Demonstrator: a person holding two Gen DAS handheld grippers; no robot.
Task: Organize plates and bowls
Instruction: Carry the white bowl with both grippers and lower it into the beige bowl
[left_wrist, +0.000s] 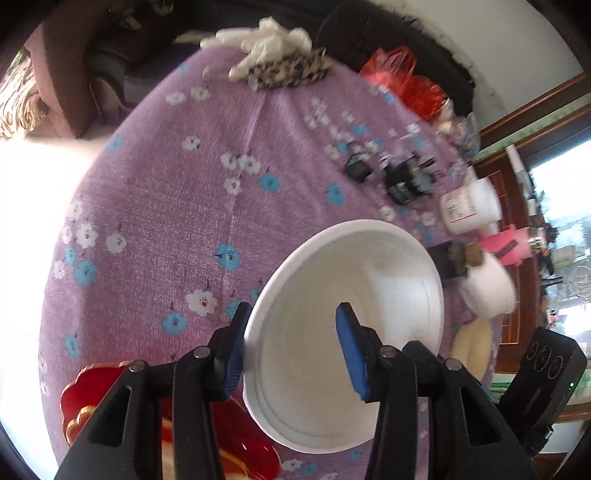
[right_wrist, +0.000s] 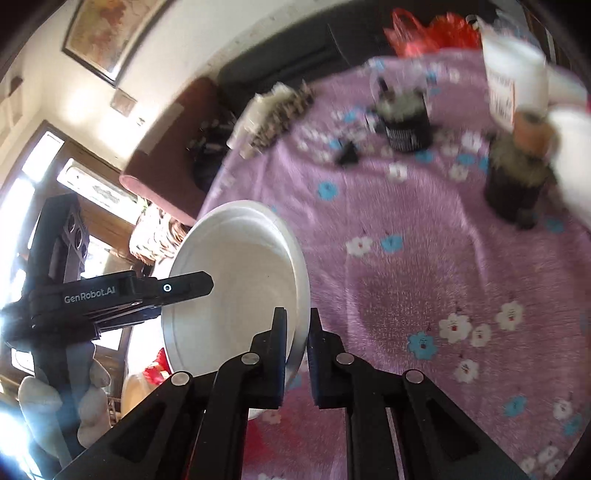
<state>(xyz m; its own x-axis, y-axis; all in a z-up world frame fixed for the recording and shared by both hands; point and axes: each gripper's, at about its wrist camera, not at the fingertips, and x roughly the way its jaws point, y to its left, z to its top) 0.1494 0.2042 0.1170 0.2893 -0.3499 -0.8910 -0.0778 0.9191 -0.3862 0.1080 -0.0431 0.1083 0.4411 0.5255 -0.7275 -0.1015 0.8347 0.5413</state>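
**Holding one white bowl between two grippers, sorting barely begun**

Gripping the near right rim of a white bowl (right_wrist: 236, 291), the right gripper (right_wrist: 297, 354) had its jaws pinched narrow on the thin edge, one finger inside and one outside. The left gripper (left_wrist: 291, 350) straddled the bowl's opposite rim at a middling width: one blue pad lay against the outer wall, the other stood inside the bowl apart from it, so a firm grip there could not be confirmed. The bowl was tilted and appeared lifted off the purple flowered tablecloth (left_wrist: 166, 192).

At the near left edge of the table lay a red and gold plate (left_wrist: 85, 398), partly hidden behind the left gripper. Dark jars (right_wrist: 406, 125), a white bottle (left_wrist: 469, 206) and red bags (left_wrist: 406, 81) crowded the far right side. No stack of plates or bowls showed anywhere, so most of the tidying seemed still ahead.
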